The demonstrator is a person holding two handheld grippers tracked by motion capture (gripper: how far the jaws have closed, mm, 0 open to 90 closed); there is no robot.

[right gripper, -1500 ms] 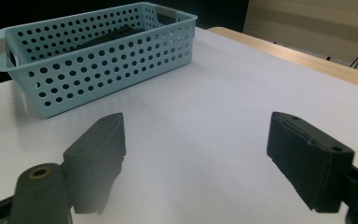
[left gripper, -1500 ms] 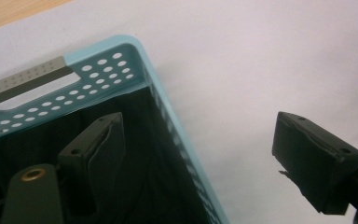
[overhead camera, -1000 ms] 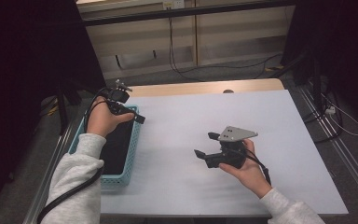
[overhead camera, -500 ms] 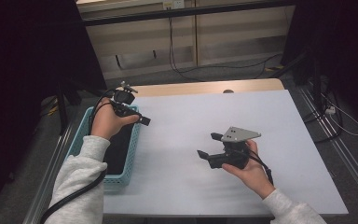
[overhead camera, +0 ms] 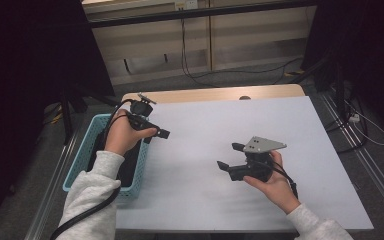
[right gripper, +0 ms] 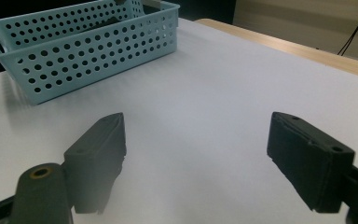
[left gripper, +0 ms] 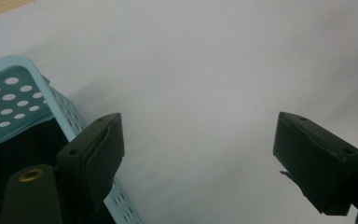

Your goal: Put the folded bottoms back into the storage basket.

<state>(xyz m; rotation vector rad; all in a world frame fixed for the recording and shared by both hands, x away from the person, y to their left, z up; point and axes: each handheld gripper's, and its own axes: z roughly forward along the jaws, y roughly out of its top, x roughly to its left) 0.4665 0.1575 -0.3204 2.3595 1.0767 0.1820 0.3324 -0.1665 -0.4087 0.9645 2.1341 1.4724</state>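
Pale blue perforated basket [overhead camera: 86,165] stands at the left edge of the white worktop [overhead camera: 205,130], its interior dark. Left tongs [overhead camera: 157,134] hang above the basket's right rim, jaws spread wide with nothing between them, pointing out over the bare worktop. Right tongs [overhead camera: 230,156] rest low over the worktop, well apart from the basket, jaws likewise spread and empty, aimed toward the basket.

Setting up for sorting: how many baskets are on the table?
1: the light blue perforated basket sits at the table's left edge, under the left hand.
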